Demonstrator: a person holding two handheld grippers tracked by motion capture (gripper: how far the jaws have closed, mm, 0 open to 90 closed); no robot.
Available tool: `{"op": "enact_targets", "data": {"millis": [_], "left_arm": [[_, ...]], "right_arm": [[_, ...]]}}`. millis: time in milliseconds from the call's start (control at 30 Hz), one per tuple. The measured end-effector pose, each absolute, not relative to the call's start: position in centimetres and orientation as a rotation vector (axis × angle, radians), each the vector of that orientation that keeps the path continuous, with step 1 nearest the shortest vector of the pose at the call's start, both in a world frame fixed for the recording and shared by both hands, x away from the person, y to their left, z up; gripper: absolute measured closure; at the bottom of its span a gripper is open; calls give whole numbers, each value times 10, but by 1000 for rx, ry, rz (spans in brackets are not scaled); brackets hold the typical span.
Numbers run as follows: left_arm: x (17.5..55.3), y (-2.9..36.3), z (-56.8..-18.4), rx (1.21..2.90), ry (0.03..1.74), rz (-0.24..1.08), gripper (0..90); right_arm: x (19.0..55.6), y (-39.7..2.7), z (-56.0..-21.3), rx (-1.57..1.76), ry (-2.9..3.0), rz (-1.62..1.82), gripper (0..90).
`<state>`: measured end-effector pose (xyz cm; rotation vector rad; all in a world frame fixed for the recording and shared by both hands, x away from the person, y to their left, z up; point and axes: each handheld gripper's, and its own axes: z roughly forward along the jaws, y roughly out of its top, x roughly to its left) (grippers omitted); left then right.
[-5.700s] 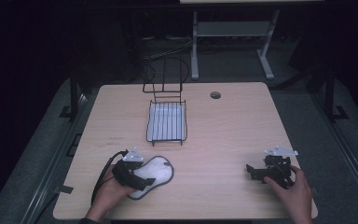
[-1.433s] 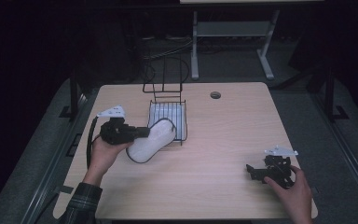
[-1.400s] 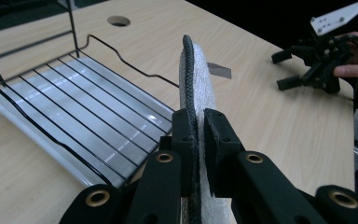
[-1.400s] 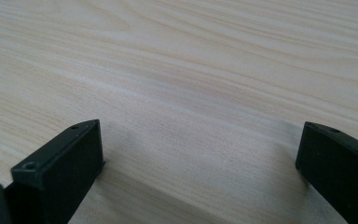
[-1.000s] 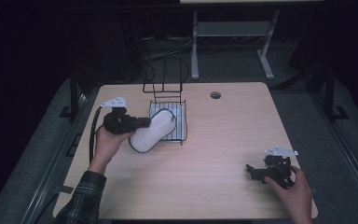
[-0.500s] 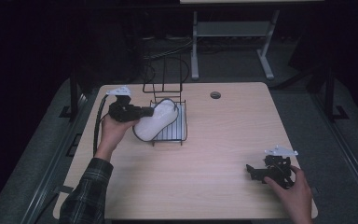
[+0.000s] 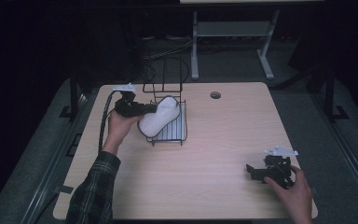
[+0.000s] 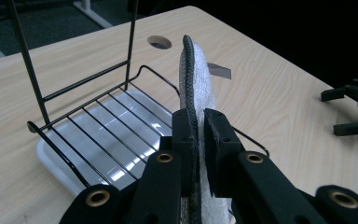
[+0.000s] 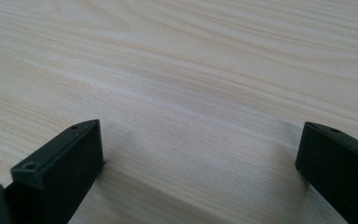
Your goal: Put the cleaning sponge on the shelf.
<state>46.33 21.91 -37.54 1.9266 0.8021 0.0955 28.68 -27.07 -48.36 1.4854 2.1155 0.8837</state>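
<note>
A white oval pad (image 7: pixel 161 118) with a dark stitched rim hangs on edge over the black wire rack (image 7: pixel 175 133) at the table's back left. My left gripper (image 7: pixel 151 110) is shut on the pad's rim from the left. In the left gripper view the jaws (image 8: pixel 196 123) pinch the dark rim of the pad (image 8: pixel 199 81), which stands upright above the right side of the rack (image 8: pixel 98 130). My right gripper (image 7: pixel 251 171) rests open on the table at the front right. In its own view, the right gripper (image 9: pixel 200 135) has bare wood between its jaws.
The rack has a tall wire handle at its back and a white tray beneath. A round cable hole (image 7: pixel 215 95) lies in the wooden table (image 7: pixel 223 140) behind the rack's right side. Dark floor and a metal stand lie beyond the far edge.
My left gripper has carried the pad from the table's front left up and back, over the rack. The right gripper has stayed where it was.
</note>
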Motion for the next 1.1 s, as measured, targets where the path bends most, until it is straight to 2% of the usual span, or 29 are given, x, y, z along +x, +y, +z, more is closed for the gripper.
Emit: {"op": "enact_targets", "data": {"millis": [367, 1100], "left_arm": [[474, 216, -390, 1906, 829, 93, 826], [489, 207, -397, 1981, 897, 209, 779]], "right_arm": [[287, -271, -484, 1486, 2116, 884, 2], [287, -271, -484, 1485, 2115, 884, 2]]}}
